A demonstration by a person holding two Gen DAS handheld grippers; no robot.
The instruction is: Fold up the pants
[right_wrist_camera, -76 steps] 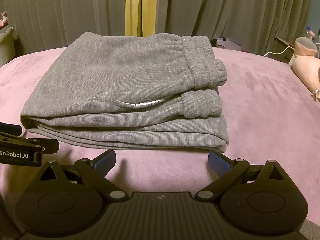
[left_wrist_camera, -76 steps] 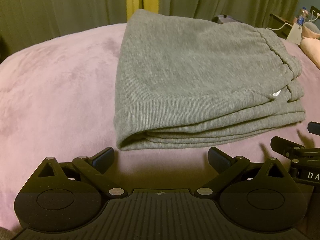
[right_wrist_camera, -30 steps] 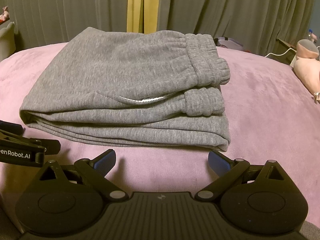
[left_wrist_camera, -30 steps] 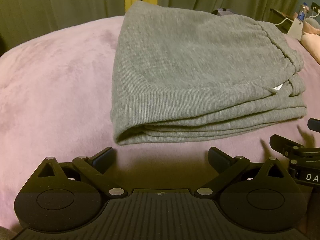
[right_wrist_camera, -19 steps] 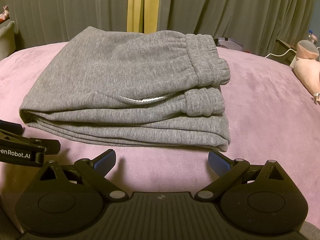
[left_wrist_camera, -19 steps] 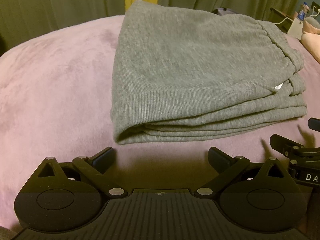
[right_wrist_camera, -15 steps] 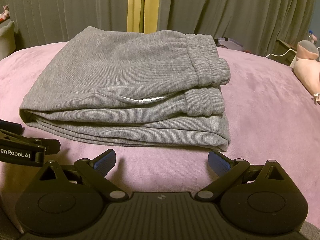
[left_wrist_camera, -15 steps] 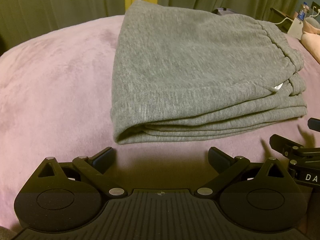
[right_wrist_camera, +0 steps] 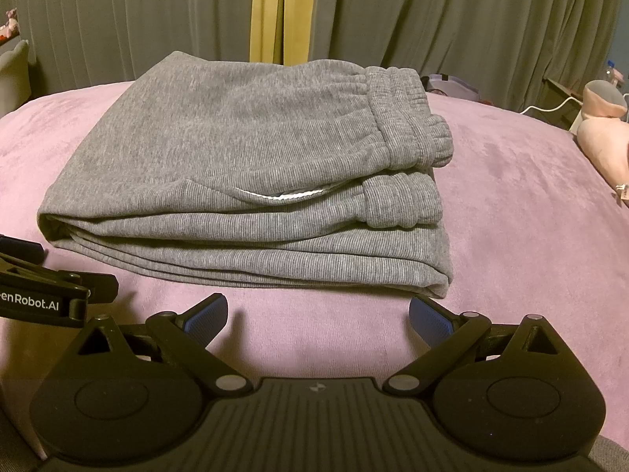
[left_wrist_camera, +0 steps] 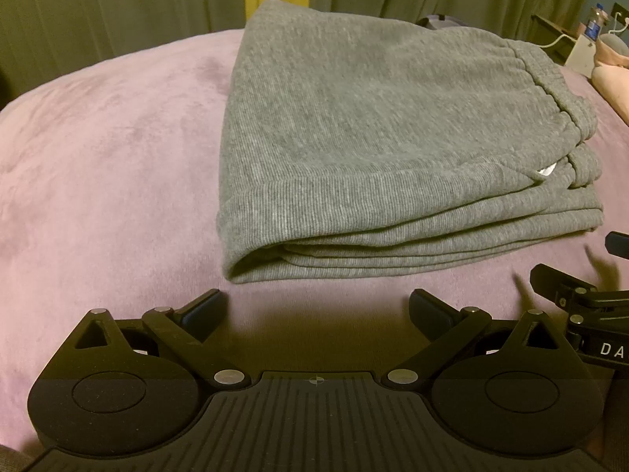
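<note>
Grey ribbed pants (left_wrist_camera: pixel 373 149) (right_wrist_camera: pixel 243 181) lie folded into a thick stack of several layers on a pink-purple bed cover (left_wrist_camera: pixel 98 157) (right_wrist_camera: pixel 530 236). The elastic waistband (right_wrist_camera: pixel 405 118) sits on top at the right, with a cuff under it. My left gripper (left_wrist_camera: pixel 316 310) hovers open just in front of the stack's near left corner, holding nothing. My right gripper (right_wrist_camera: pixel 318 314) stands open in front of the near right edge, also empty. Each gripper shows at the edge of the other's view.
Grey-green curtains (right_wrist_camera: pixel 471 19) with a yellow strip (right_wrist_camera: pixel 283 11) hang behind the bed. A pink plush toy (right_wrist_camera: pixel 605 133) lies at the right, near a white cable and small items on a side table (left_wrist_camera: pixel 582 43). Open bed cover surrounds the pants.
Almost nothing has moved in the last second. Since 2.5 s ago both views have shifted slightly, and the pants sit a little differently in frame; both grippers stay open.
</note>
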